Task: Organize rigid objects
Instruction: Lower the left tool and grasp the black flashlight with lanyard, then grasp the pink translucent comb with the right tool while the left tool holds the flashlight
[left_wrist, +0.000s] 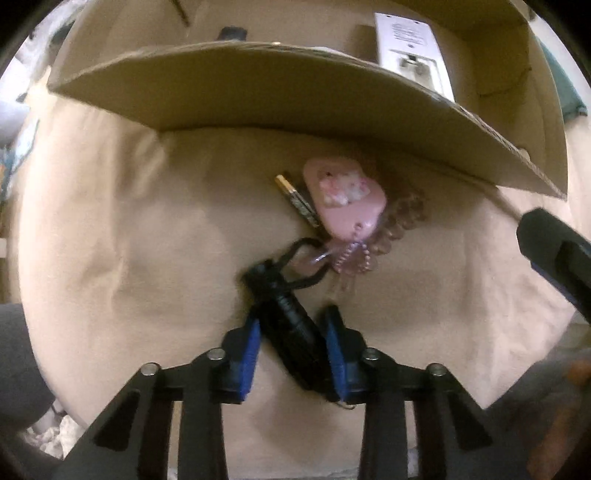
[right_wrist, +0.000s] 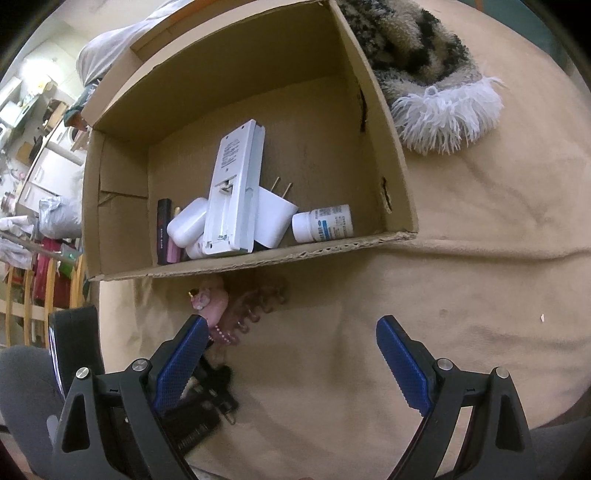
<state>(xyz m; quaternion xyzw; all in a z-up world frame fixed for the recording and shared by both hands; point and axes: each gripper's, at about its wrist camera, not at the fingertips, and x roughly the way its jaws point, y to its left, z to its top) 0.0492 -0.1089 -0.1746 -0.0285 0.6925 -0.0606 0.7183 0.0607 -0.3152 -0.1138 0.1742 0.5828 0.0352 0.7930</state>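
Observation:
My left gripper (left_wrist: 293, 338) is shut on a black flashlight (left_wrist: 286, 325) with a black wrist cord, low over the beige cloth. Just beyond it lie a pink case (left_wrist: 345, 201) with a bead chain, a gold-capped battery (left_wrist: 295, 199) and a clear claw hair clip (left_wrist: 400, 218), all close to the cardboard box (left_wrist: 258, 96). My right gripper (right_wrist: 291, 362) is open and empty above the cloth, right of the pink case (right_wrist: 214, 301) and hair clip (right_wrist: 258, 302). The box (right_wrist: 258, 258) holds a white remote (right_wrist: 234, 192), a white plug adapter (right_wrist: 273, 218), a pill bottle (right_wrist: 323, 223) and small cases.
A furry patterned slipper (right_wrist: 432, 74) lies right of the box. The beige cloth (right_wrist: 461, 277) covers the whole surface. A cluttered room with shelves and chairs (right_wrist: 37, 221) shows at the left. The right gripper's finger (left_wrist: 554, 251) shows at the right of the left wrist view.

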